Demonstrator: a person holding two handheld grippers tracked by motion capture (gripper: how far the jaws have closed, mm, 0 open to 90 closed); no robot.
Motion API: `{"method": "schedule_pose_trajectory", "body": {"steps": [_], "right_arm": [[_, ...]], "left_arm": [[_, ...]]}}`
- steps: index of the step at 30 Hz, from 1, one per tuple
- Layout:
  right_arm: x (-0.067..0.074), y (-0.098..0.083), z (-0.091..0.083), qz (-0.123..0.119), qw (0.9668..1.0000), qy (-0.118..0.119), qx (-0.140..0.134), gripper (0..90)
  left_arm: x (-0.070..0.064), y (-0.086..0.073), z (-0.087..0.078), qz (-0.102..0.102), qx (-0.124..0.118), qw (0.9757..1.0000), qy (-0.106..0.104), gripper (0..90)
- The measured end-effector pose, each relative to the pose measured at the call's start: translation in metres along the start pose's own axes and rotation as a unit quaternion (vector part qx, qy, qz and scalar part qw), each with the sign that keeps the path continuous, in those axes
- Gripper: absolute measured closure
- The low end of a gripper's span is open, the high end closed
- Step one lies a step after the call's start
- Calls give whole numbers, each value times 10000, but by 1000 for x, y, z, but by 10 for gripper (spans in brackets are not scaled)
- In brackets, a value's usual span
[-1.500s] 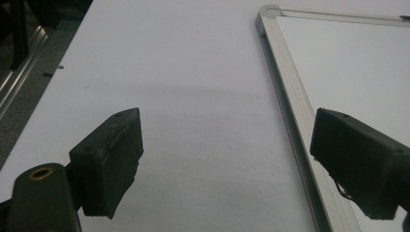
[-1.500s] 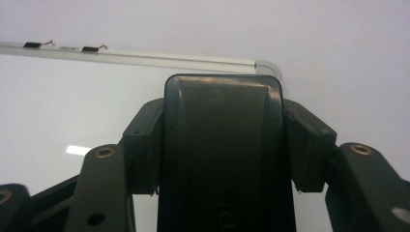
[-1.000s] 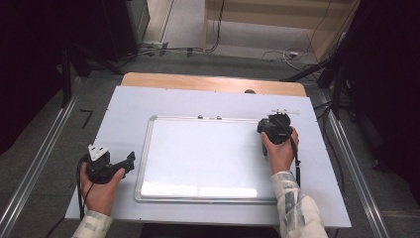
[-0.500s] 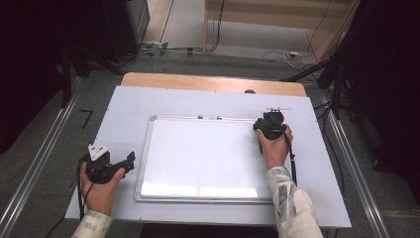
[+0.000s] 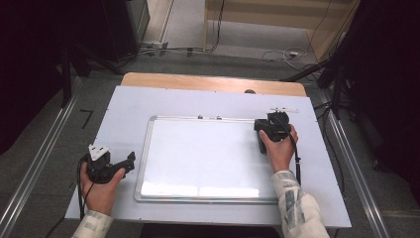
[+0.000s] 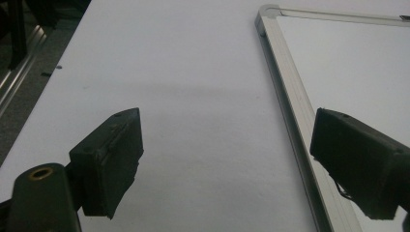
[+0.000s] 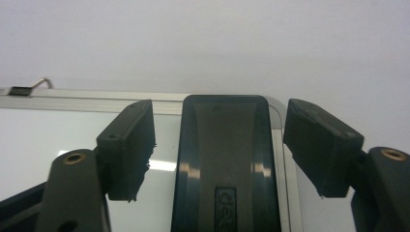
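A white whiteboard (image 5: 208, 163) with a silver frame lies flat on the table. A black eraser (image 7: 225, 159) rests on its top right corner. My right gripper (image 5: 270, 130) stands over that corner, and its jaws have just been opening. In the right gripper view the eraser lies between the two pads (image 7: 130, 145), with a gap on each side, so nothing presses on it. My left gripper (image 5: 130, 161) rests on the table just left of the board. Its jaws (image 6: 227, 164) are wide open and hold nothing, and the board's frame (image 6: 285, 92) runs past its right jaw.
The pale table top (image 5: 129, 109) has bare room left of and behind the board. A thin white pen (image 5: 283, 109) lies beyond the right gripper. Small metal clips (image 5: 200, 117) sit on the board's far edge. A wooden strip (image 5: 198, 82) borders the table's back.
My right hand has edged a little to the left over the board's top right corner. The left hand has kept still.
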State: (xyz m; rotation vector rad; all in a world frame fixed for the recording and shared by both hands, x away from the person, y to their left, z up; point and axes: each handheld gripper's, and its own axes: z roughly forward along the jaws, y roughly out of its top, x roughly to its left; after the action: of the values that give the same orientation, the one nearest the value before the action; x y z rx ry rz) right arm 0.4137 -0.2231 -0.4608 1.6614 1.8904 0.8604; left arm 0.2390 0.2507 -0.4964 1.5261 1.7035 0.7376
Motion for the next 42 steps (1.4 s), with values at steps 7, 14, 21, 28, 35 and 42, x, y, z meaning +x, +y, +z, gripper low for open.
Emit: {"method": "schedule_pose_trajectory", "body": {"steps": [7, 14, 21, 28, 35, 42], "right_arm": [[-5, -13, -23, -107, 9983, 537, -176, 168], [-16, -29, -45, -171, 9943, 1014, -297, 147], [-29, -46, -61, -228, 9936, 1035, -377, 140], [-50, -56, -72, -286, 9955, 781, -458, 140], [-62, -67, -80, -234, 9963, 703, -426, 140], [-73, -77, -89, -258, 9970, 591, -435, 140]], "left_arm": [[0, 0, 0, -5, 3, 10000, 8, 123], [-2, -1, 1, 41, 35, 10000, 19, 123], [-1, -1, 2, 42, 51, 10000, 46, 123], [-2, -1, 2, 46, 53, 10000, 51, 123], [-3, -1, 1, 37, 37, 10000, 38, 123], [-2, -1, 1, 37, 44, 10000, 39, 123]]}}
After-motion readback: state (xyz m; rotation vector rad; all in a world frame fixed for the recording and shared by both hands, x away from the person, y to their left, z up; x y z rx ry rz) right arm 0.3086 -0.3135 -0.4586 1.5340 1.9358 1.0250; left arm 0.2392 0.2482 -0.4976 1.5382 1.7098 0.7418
